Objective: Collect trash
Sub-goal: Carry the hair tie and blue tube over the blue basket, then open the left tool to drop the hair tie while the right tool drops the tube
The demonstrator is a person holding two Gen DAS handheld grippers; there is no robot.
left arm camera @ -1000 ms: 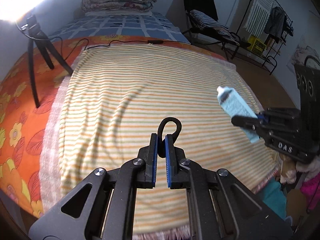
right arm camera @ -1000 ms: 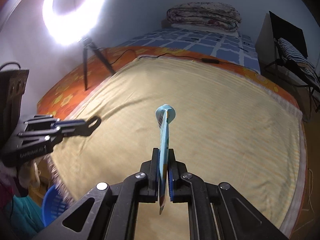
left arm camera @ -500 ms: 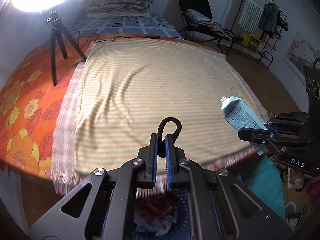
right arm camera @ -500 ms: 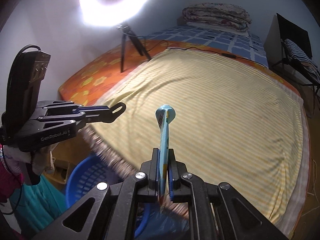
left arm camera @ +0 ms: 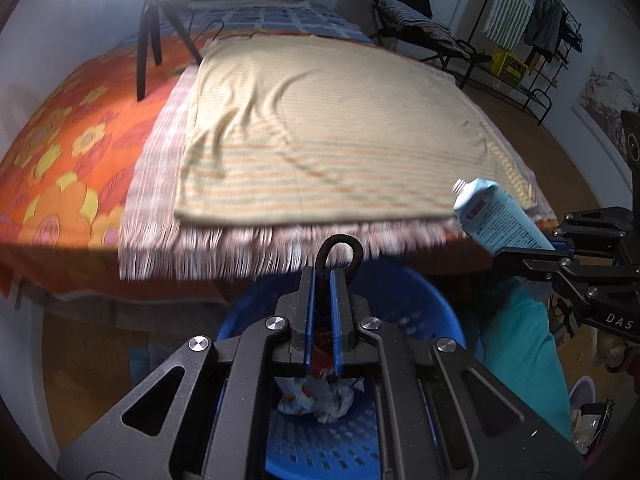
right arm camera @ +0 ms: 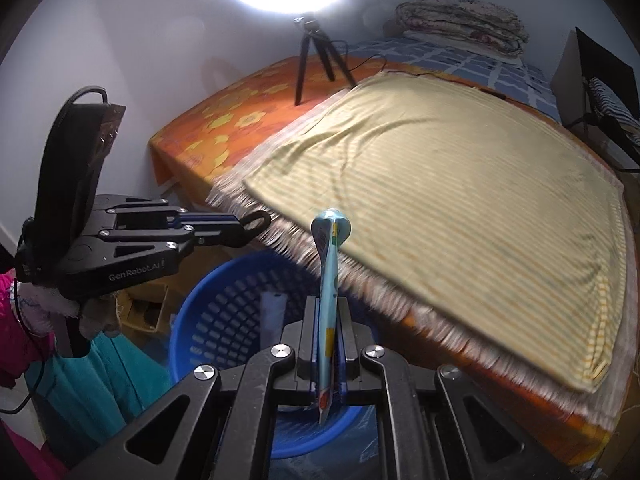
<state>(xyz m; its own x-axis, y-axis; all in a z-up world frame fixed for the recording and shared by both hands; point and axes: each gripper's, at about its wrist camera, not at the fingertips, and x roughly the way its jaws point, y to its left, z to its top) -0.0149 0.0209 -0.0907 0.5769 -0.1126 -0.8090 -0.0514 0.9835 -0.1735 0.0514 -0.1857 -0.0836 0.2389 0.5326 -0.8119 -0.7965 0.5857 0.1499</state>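
A second earlier both claws were seen over the middle of the striped blanket (left arm camera: 340, 120); now the bed's fringed edge (left arm camera: 248, 248) has been passed, and a blue perforated basket (left arm camera: 420, 308) on the floor beside the bed, not in view then, is seen beneath them. The grips themselves are unchanged.

The left claw (left arm camera: 322, 280) is pitched steeply downward over the basket, its jaws closed as far as they go on a dark looped cord (left arm camera: 340, 250) whose loop stands up above the blue pads (left arm camera: 308, 312). Crumpled paper trash (left arm camera: 320, 396) is seen lying inside the basket, below this claw.

The right claw (right arm camera: 325, 328) is likewise tilted downward, just to the right of the left one, with its jaws pressed shut on the flattened end of a light blue tube (right arm camera: 329, 264). The tube is held upright between the pads, neck uppermost, above the basket's near rim (right arm camera: 224, 280). In the left wrist view the same tube (left arm camera: 496, 220) is seen slanting up and leftward, its neck against the bed's edge.

A gloved hand (right arm camera: 92, 312) is seen behind the left claw.
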